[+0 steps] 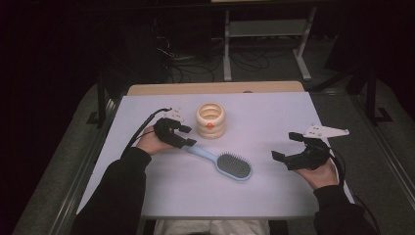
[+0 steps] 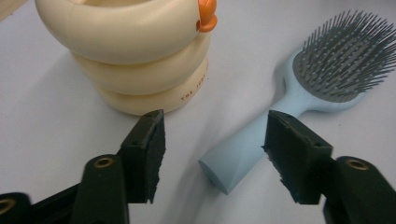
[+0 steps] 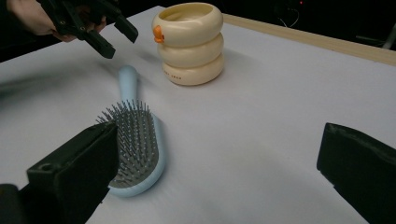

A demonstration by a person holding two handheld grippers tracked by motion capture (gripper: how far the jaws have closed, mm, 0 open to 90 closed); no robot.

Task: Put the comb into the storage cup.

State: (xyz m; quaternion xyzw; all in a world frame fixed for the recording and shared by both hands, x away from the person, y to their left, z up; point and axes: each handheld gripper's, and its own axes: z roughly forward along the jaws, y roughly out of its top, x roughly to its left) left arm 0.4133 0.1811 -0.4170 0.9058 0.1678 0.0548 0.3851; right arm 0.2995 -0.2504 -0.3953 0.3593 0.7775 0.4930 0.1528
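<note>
Hairbrush (image 1: pixel 222 163) flat on the table (image 1: pixel 274 196) beside the cream cup (image 1: pixel 211 120), handle end between the spread-open left gripper (image 1: pixel 182 136), right gripper (image 1: pixel 285 147) agape well apart; next, probably closing on the handle.

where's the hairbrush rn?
In the high view the hairbrush lies flat mid-table, bristles up, just in front of the cream ringed cup. Its handle end sits by the open left gripper; the right gripper is off to its right.

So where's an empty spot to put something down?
Bare table lies between the hairbrush and the right gripper, also along the near edge. It is crowded where the left gripper nears the brush handle beside the cream holder.
</note>
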